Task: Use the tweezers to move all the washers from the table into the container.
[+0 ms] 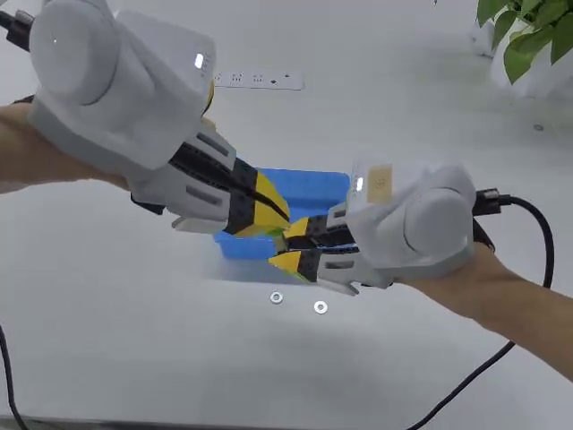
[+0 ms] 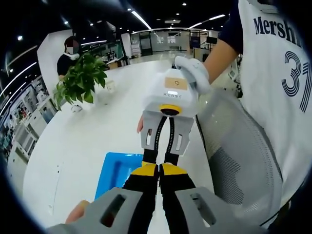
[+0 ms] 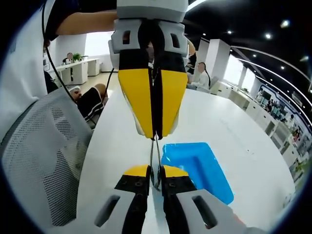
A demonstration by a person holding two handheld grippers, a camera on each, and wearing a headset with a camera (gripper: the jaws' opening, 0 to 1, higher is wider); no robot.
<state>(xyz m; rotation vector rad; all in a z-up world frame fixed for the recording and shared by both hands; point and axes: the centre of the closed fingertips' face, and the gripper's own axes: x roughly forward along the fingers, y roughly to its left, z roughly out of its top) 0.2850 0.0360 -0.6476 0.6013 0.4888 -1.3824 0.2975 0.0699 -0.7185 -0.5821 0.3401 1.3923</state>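
Thin metal tweezers (image 3: 154,145) run between the two grippers' tips in the right gripper view. My left gripper (image 1: 279,224) reaches in from the upper left, its yellow jaws pressed together on the tweezers' far end (image 3: 155,134). My right gripper (image 1: 277,255) comes from the right and meets it tip to tip, its jaws (image 3: 155,174) closed around the tweezers' legs. A blue container (image 1: 309,188) lies just behind the tips (image 2: 114,173) (image 3: 195,163). Two small washers (image 1: 276,296) (image 1: 320,307) rest on the white table below the grippers.
A power strip (image 1: 255,80) lies at the table's far side. A potted plant (image 1: 528,36) stands at the far right corner. The right gripper's black cable (image 1: 537,260) trails off the front right. A mesh chair (image 2: 234,161) stands beside the table.
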